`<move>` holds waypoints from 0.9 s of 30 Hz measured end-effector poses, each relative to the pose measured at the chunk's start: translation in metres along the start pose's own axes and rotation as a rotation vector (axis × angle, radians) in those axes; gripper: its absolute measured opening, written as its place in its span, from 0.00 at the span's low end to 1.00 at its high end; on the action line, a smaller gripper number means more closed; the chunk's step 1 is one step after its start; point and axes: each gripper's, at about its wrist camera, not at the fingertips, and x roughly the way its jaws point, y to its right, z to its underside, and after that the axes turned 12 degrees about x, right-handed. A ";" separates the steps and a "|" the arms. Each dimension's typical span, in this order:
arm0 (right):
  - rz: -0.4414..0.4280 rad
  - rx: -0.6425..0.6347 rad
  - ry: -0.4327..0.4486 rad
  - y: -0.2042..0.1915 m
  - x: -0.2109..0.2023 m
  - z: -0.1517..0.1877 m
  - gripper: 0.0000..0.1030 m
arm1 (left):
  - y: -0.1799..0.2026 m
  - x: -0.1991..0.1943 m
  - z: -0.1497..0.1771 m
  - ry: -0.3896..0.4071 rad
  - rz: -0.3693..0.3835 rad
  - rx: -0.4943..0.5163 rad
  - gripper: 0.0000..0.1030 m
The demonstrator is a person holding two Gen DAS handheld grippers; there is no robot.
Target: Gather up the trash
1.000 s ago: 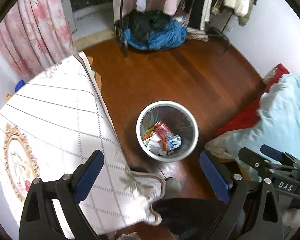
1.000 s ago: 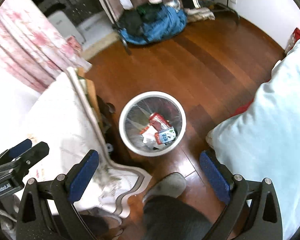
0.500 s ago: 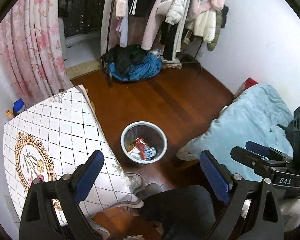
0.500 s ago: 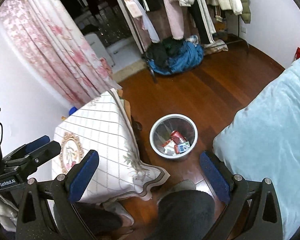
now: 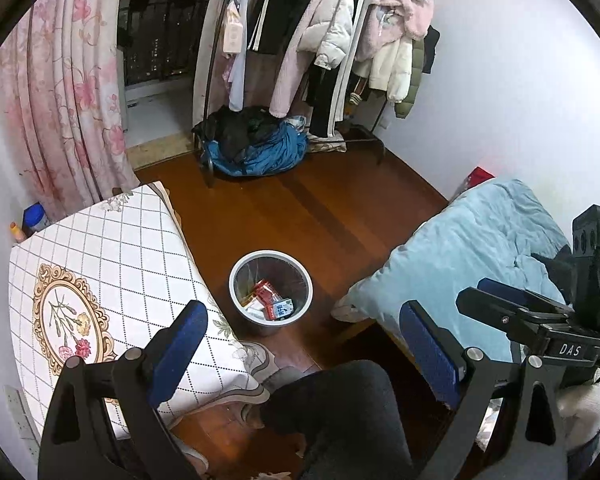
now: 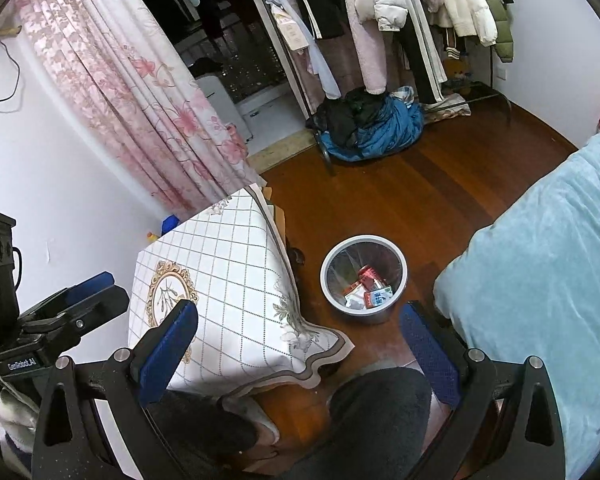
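A round grey waste bin [image 5: 271,264] stands on the wooden floor between a table and a bed, far below me. Inside lie red and white packets and cartons [image 5: 271,303]. In the right wrist view the same bin [image 6: 363,245] holds that trash [image 6: 367,289]. My left gripper [image 5: 303,342] is open, high above the floor, with nothing between its blue pads. My right gripper [image 6: 298,340] is open and empty too. Each gripper shows at the edge of the other's view.
A table with a white checked cloth [image 5: 112,256] stands left of the bin. A light blue duvet on a bed [image 5: 472,248] lies to the right. A clothes rack with coats [image 5: 324,40] and a blue bundle [image 5: 260,152] stand at the back. A person's dark trouser leg [image 5: 340,412] is below.
Both grippers have risen well away from the bin, which now looks much smaller. More of the room has come into view. Both stayed open.
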 end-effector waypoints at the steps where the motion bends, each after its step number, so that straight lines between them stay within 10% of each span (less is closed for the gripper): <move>1: 0.000 -0.001 0.000 0.000 0.000 0.000 0.99 | -0.001 0.000 0.001 0.001 0.004 -0.003 0.95; 27: 0.011 -0.010 -0.027 -0.004 0.004 -0.002 1.00 | -0.005 -0.004 0.007 -0.016 0.003 -0.011 1.00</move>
